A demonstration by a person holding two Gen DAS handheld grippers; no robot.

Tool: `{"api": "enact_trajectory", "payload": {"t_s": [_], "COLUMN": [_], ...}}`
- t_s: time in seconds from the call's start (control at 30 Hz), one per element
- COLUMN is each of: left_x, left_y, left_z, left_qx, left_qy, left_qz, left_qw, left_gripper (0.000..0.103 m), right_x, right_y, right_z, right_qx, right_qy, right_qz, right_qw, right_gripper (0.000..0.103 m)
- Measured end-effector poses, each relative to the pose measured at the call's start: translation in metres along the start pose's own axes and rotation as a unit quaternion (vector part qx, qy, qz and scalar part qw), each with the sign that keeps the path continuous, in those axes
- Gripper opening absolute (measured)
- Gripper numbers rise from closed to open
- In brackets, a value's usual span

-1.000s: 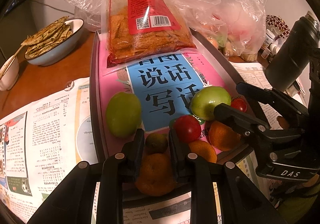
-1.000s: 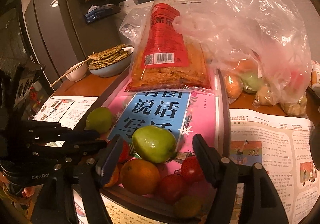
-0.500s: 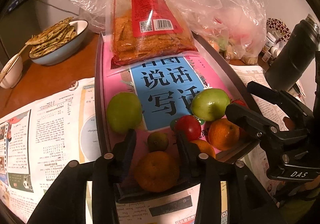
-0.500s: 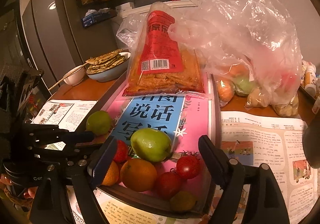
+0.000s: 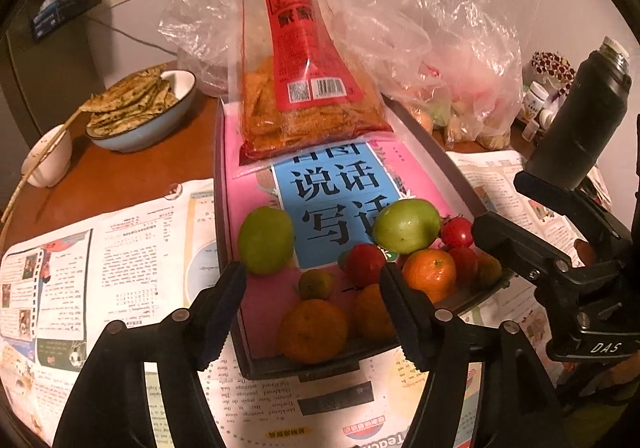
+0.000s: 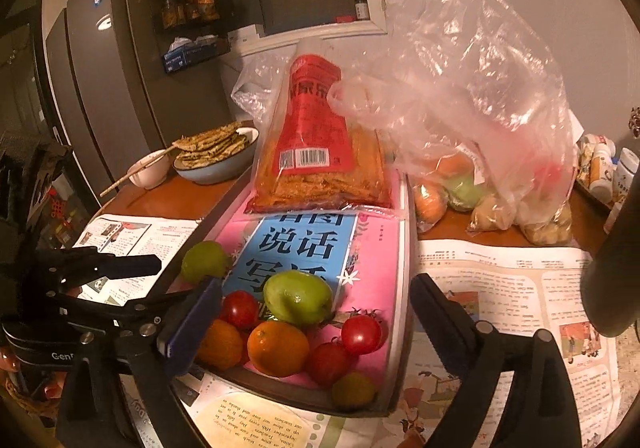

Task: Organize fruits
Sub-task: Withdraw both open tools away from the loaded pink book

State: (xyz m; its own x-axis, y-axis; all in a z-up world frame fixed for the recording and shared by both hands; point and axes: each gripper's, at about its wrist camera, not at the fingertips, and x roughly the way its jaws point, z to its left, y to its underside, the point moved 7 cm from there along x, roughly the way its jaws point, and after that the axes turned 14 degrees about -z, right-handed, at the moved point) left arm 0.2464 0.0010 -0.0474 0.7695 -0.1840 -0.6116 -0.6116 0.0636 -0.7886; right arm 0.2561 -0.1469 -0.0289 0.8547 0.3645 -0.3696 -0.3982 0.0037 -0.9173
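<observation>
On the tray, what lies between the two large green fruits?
In the left wrist view, only the blue-and-pink printed liner shows between the left green fruit and the right green fruit; no fruit there.

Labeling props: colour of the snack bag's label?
Red, on the snack bag; clearest in the right wrist view.

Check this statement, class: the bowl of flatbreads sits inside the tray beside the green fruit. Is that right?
Not quite. The bowl of flatbreads sits outside the tray, on the bare wooden table behind the newspaper; the green fruit is inside. The left wrist view shows this.
</observation>
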Motion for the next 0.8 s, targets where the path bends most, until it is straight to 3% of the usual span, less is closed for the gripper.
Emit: {"api": "enact_trajectory", "payload": {"t_s": [0.23, 0.5, 0.63, 0.8], "left_x": [-0.026, -0.071, -0.086, -0.093], "left_y": [-0.002, 0.025, 0.041, 0.066], "left_z": [0.000, -0.006, -0.009, -0.017], "left_qx": [-0.016, -0.052, -0.046, -0.038], "left_qy": [-0.021, -0.033, -0.055, -0.053], "left_qz": [-0.030, -0.060, -0.076, -0.063], "left_qw": [0.9992, 0.9963, 0.9946, 0.9959], "left_gripper": [0.076, 0.076, 0.076, 0.076], "right_x": [-0.026, -0.075, -0.094, -0.106], "right_y": [-0.010, -0.010, 0.005, 0.030], "right_z": [0.003, 0.014, 0.015, 0.015], "right_qx": [0.002, -0.001, 0.011, 0.012], "right_qy": [0.003, 0.005, 0.014, 0.033], "right_qz": [-0.029, -0.070, -0.067, -0.049], "right_qw": [1.000, 0.998, 0.998, 0.998], "right_gripper": [0.102, 0.102, 0.102, 0.102]}}
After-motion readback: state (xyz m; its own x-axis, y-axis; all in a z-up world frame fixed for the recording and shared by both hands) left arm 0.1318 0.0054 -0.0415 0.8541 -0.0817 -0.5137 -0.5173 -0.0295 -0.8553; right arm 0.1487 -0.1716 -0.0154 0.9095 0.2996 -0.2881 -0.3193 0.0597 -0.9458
